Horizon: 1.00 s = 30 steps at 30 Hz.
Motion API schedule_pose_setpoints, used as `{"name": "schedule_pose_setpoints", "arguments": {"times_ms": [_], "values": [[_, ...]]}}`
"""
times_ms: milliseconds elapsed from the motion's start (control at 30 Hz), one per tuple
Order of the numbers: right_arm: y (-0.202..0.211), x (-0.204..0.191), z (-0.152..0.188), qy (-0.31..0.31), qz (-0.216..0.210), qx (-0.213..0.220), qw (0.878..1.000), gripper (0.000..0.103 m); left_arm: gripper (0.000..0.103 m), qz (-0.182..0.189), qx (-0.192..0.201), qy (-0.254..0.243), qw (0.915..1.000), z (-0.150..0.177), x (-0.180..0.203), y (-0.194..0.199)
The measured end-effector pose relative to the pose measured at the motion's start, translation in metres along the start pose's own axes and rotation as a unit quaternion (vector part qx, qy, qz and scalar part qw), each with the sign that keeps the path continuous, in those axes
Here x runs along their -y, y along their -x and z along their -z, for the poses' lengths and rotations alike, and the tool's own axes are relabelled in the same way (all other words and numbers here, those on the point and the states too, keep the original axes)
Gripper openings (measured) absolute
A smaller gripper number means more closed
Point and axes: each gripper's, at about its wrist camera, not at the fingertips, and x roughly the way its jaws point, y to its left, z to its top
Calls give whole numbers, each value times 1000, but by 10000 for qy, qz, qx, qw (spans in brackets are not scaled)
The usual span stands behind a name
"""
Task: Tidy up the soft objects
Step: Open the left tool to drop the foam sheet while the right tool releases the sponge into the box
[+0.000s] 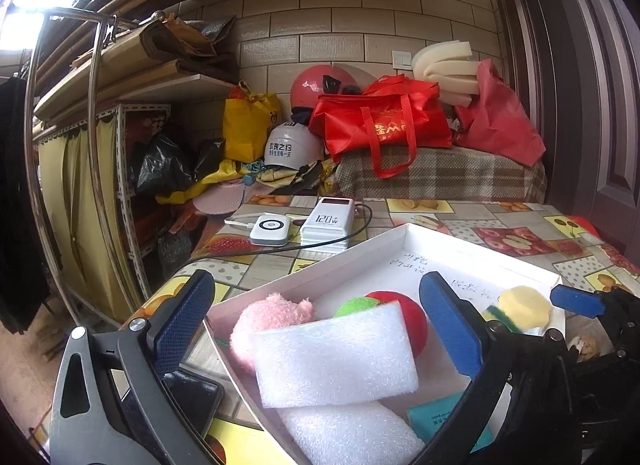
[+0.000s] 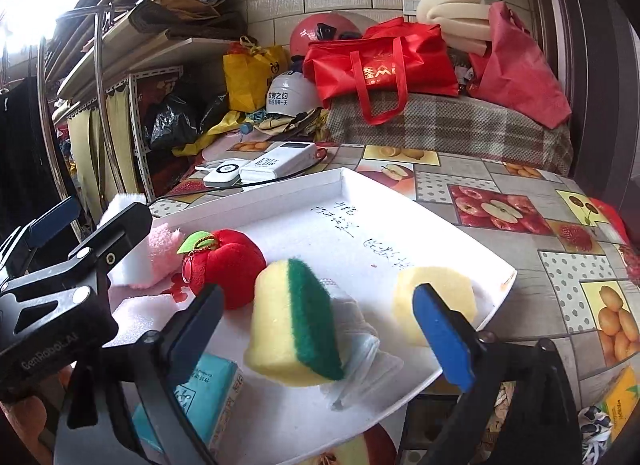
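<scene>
A white tray (image 1: 360, 253) on the table holds the soft things. My left gripper (image 1: 316, 321) is open. A white foam block (image 1: 336, 357) lies between its fingers, clear of both pads, on top of a second foam piece (image 1: 348, 433). Behind it sit a pink plush (image 1: 264, 321) and a red plush apple (image 1: 408, 317). My right gripper (image 2: 320, 329) is open around a yellow-and-green sponge (image 2: 296, 321) without touching it. The sponge leans on a folded white cloth (image 2: 360, 341). A round yellow sponge (image 2: 436, 297) lies to its right and a teal tissue pack (image 2: 208, 393) to its left.
Two white power banks (image 1: 324, 225) with a cable lie beyond the tray on the fruit-patterned tablecloth (image 1: 500, 241). A dark phone (image 1: 192, 393) sits left of the tray. Red bags (image 1: 384, 121), helmets (image 1: 292, 145) and a cluttered shelf (image 1: 120, 113) stand behind the table.
</scene>
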Motion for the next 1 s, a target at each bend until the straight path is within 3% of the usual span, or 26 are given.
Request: {"name": "schedule_pose_setpoints", "arguments": {"times_ms": [167,467,700,1000], "values": [[2,-8,-1,214,56,98,9997,103,103,-37,63,23,10000,0,-1,3],[3,-3,-2,54,116,161,9998,103,103,-47,78,92,9999,1,-2,5],[23,-2,0,-30,786,653,9948,103,103,-113,132,136,9998,2,-4,8],[48,-3,9,49,672,1065,9920,103,103,-197,121,88,9997,5,-1,18]]}}
